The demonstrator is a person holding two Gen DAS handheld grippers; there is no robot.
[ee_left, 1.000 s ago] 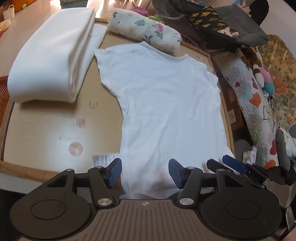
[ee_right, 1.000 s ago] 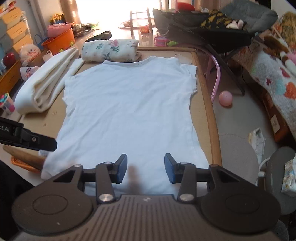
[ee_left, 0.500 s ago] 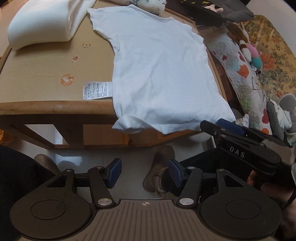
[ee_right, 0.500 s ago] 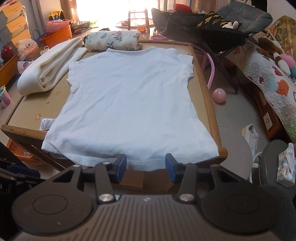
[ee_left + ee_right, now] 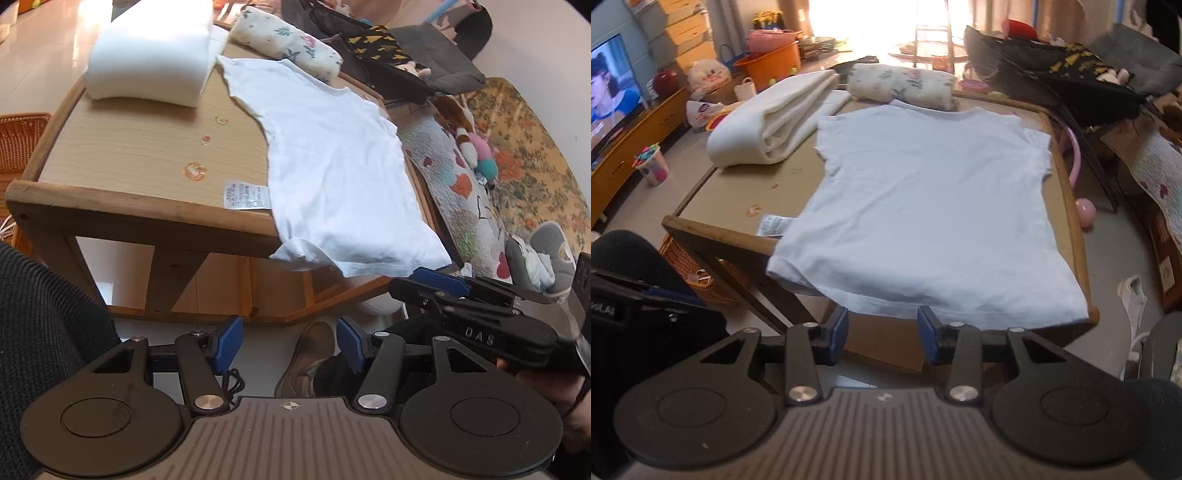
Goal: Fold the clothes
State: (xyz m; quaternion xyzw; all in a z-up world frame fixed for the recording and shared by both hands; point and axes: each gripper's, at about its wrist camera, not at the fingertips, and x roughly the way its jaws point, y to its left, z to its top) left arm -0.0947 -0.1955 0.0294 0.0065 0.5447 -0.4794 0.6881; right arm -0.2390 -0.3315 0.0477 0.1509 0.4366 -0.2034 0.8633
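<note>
Basket point(image 5: 18, 147) of orange wicker sits on the floor just left of the low wooden table point(image 5: 122, 155), whose raised rim runs round a pale mat. A folded white blanket point(image 5: 768, 122) lies along the table's far left side, and between it and the near rim the mat is bare except for a care label point(image 5: 774, 224) poking out from the shirt's side. The white t-shirt point(image 5: 923, 199) lies flat, neck away, filling the middle and right of the table; its hem hangs a little over the near rim and its near-left corner curls under in a small fold. A rolled floral cloth point(image 5: 905, 86) touches the collar at the far edge. Right of the table the floor is crowded: a pink ball point(image 5: 1085, 212), a quilt point(image 5: 454, 177) and a white shoe point(image 5: 1134, 295). The left gripper point(image 5: 290, 345) hangs below and in front of the table edge, jaws apart with nothing between them, only the floor and a foot behind. The right gripper point(image 5: 882, 332) hovers just short of the hanging hem, its jaws having just been closing a little, apart and touching nothing.
</note>
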